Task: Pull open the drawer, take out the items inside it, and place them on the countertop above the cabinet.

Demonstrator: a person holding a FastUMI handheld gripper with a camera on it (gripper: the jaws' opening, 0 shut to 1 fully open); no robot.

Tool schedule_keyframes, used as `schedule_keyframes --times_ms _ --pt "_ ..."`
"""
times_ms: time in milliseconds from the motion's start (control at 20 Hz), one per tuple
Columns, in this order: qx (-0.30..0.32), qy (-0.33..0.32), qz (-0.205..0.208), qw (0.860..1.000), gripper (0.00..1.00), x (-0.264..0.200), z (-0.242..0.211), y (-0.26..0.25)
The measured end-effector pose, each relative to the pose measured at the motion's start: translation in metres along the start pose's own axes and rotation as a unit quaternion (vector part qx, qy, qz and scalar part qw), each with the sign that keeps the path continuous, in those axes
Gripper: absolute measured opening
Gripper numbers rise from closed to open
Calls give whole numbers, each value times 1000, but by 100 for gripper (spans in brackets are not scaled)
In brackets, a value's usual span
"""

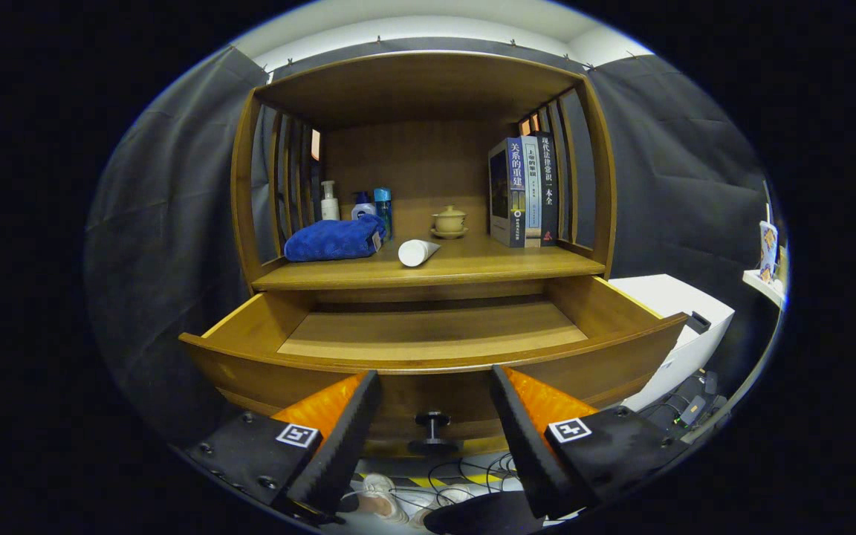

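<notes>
The wooden drawer (250, 319) of the cabinet stands pulled out toward me, and its bare wooden floor shows inside. Its dark knob (432, 420) sits on the drawer front between my fingers, untouched. My gripper (434, 386) is open, with its fingertips level with the drawer's front rim. On the countertop (487, 269) above the drawer lie a folded blue towel (331, 239) and a white tube (417, 252) on its side.
Farther back on the countertop stand several bottles (357, 204), a lidded tea cup (449, 221) on a saucer and three upright books (524, 189). A white box (684, 312) with cables sits to the right of the cabinet. A person's shoe (380, 496) shows below.
</notes>
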State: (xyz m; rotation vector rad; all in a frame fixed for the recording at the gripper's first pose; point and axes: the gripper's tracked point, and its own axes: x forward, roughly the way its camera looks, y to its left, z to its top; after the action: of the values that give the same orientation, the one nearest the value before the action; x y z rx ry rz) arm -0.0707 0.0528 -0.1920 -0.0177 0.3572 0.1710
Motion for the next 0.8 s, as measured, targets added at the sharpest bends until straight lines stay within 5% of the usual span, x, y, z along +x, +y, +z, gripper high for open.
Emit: schedule_keyframes --times_ms 800 --pt "20 5 3 1000 98 34 14 0"
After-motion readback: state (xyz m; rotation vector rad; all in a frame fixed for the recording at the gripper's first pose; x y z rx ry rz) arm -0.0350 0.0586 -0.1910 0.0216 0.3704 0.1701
